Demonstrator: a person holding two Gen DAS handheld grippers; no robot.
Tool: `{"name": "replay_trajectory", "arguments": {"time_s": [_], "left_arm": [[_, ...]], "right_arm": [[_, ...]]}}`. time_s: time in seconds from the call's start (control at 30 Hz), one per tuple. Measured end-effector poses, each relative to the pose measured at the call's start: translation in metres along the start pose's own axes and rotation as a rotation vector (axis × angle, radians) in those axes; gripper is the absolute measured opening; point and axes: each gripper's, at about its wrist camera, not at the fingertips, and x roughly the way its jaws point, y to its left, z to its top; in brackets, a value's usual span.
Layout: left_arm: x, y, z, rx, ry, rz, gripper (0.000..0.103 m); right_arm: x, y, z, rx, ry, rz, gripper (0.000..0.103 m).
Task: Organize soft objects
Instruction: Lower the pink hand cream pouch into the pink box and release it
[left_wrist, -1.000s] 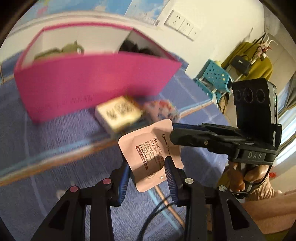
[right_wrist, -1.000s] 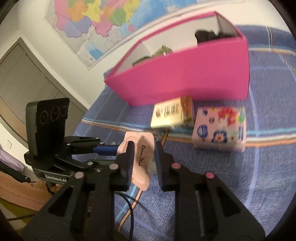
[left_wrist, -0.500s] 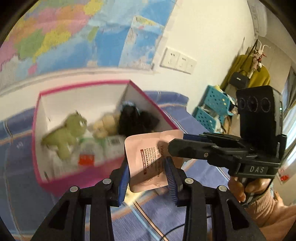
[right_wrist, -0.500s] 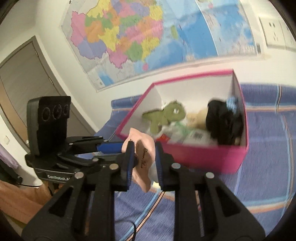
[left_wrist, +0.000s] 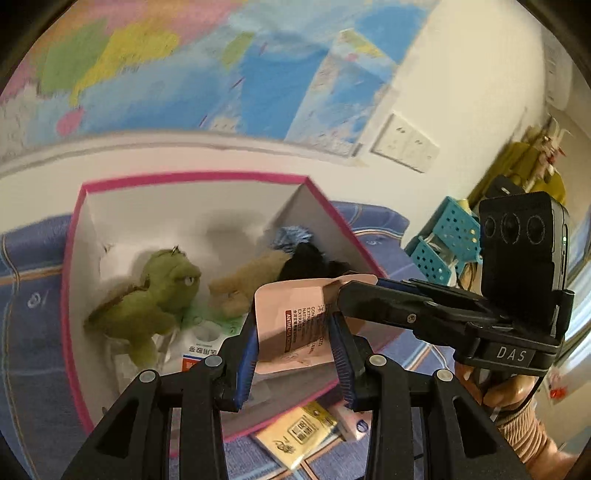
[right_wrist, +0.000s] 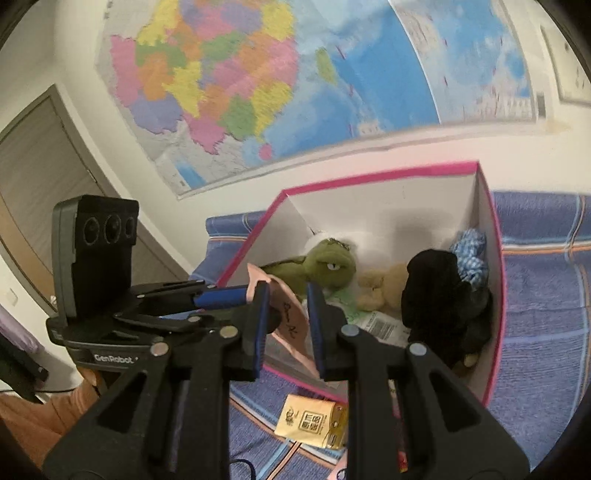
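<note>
Box (left_wrist: 75, 258) with pink outer walls and white inner walls is standing open on a blue striped cloth (left_wrist: 26, 332), close under a wall map (left_wrist: 184, 74). Reading across the left wrist view: a green soft toy (left_wrist: 147, 299) is lying on its side at the left of the box, over a white packet with printed text (left_wrist: 199, 347); a tan soft toy (left_wrist: 247, 284) is resting at the middle; a black soft thing (left_wrist: 310, 260) and a blue checked cloth (left_wrist: 291, 234) are sitting in the right corner. The left gripper (left_wrist: 293, 339) is holding a pale pink sachet (left_wrist: 291, 321) between its blue pads, jaws narrowed on the sachet's two side edges. The sachet is hanging above the near wall of the box, in front of the toys. The right gripper (left_wrist: 351, 291) is reaching in from the right and pinching the sachet's upper right corner; a hand (left_wrist: 509, 387) in a peach sleeve is gripping its handle. A yellow packet (left_wrist: 299, 432) is lying on the cloth just in front of the box.

In the right wrist view the left gripper (right_wrist: 236, 293) is entering from the left, and the right gripper (right_wrist: 284, 325) is closing narrowly on the sachet (right_wrist: 291, 321), seen edge-on. To the right are lying the green toy (right_wrist: 321, 266), the tan toy (right_wrist: 380, 288) and the black thing (right_wrist: 439, 288) inside the box (right_wrist: 495, 258), with the yellow packet (right_wrist: 314, 421) below on the cloth (right_wrist: 546, 295)
</note>
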Motion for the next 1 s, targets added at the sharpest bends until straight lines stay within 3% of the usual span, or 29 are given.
{"name": "replay_trajectory", "arguments": {"time_s": [0.17,0.23,0.27,0.33,0.57,0.77,1.0], "left_arm": [[0.02,0.016,0.002,-0.053,0.034,0.053,0.036],[0.024,0.025,0.002,-0.09,0.042,0.074,0.036],[0.025,0.028,0.002,-0.104,0.04,0.076,0.036],[0.021,0.029,0.001,-0.113,0.027,0.1,0.036],[-0.007,0.004,-0.014,-0.012,-0.046,0.124,0.039],[-0.038,-0.025,-0.043,0.048,-0.108,0.051,0.039],[-0.029,-0.066,-0.081,0.143,-0.035,-0.093,0.039]], "right_arm": [[0.022,-0.016,0.001,0.049,0.046,-0.029,0.026],[0.03,-0.022,0.001,0.062,0.065,-0.056,0.042],[0.032,-0.021,0.001,0.044,0.067,-0.082,0.055],[0.032,-0.018,0.0,0.028,0.066,-0.148,0.056],[0.001,-0.007,-0.01,0.009,0.013,-0.105,0.056],[-0.041,-0.002,-0.031,0.029,-0.028,-0.063,0.056],[-0.073,-0.002,-0.068,0.06,-0.014,-0.042,0.058]]}}
